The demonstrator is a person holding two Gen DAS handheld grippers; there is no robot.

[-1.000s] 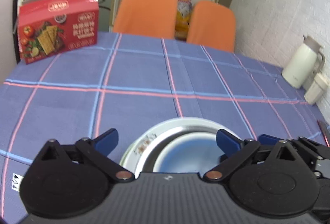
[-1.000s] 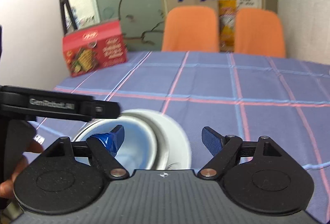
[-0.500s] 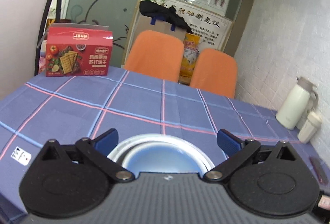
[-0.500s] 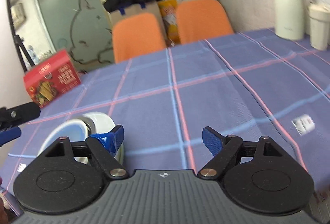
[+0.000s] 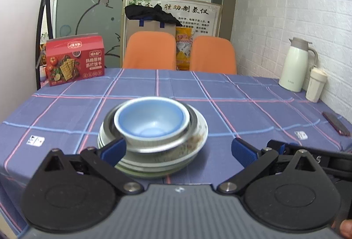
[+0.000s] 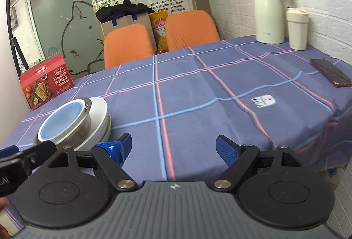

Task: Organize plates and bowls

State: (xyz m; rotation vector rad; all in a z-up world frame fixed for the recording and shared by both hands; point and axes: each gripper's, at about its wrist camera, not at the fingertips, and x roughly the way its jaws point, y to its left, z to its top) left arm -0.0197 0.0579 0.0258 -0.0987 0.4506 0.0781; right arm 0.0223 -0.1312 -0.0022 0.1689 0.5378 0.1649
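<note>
The blue bowl sits nested in a steel bowl on stacked white plates, centre of the left wrist frame, on the checked tablecloth. The left gripper spreads wide, empty, its left fingertip overlapping the stack's near edge. In the right wrist frame, the right gripper also gapes empty, the stack at its left.

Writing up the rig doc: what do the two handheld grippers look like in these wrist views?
Both match. Left gripper: grey ribbed body with a small logo, two black round pivot discs, black linkage arms with metal rivets, blue textured fingers. Right gripper: same build, but the blue covering on its left finger looks wrinkled. White lettering, partly cut off, shows on the left gripper's side in the right view. No cables or sleeves visible.
</note>
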